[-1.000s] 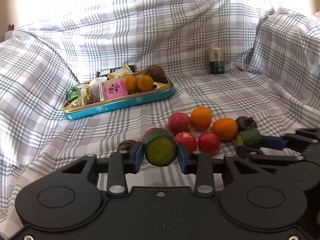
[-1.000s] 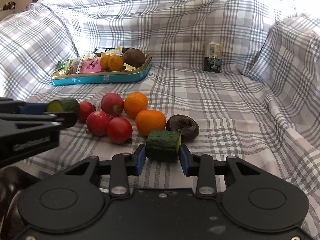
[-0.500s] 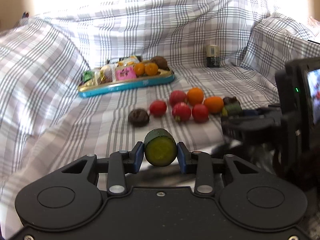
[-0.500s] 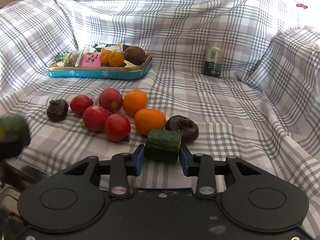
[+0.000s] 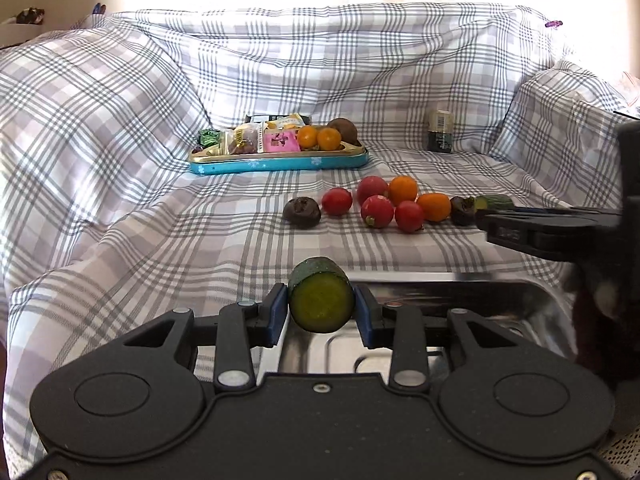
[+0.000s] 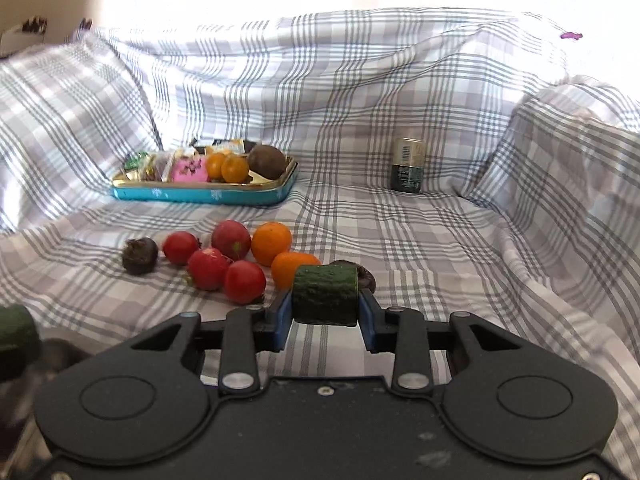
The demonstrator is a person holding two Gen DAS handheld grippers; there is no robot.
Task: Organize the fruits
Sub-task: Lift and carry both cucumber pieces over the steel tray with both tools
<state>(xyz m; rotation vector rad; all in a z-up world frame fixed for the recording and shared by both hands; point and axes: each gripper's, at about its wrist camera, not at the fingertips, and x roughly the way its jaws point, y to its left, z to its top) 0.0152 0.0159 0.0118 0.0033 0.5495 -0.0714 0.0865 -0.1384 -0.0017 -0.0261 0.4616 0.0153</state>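
Left wrist view, left tongs (image 5: pixel 321 316) clamp cucumber chunk (image 5: pixel 321 300) (over steel tray (image 5: pixel 500 300)), right tongs (image 6: pixel 325 316) grip cucumber piece (image 6: pixel 325 294).

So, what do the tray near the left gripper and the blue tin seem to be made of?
Tray: probably polished steel; silvery, mirror-like reflections.
Blue tin: probably painted sheet metal; glossy blue wall with snowflakes, shiny gold rim.

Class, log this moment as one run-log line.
left gripper: shut on cucumber piece, above metal tray | right gripper: shut on cucumber chunk | loose fruits: on cloth
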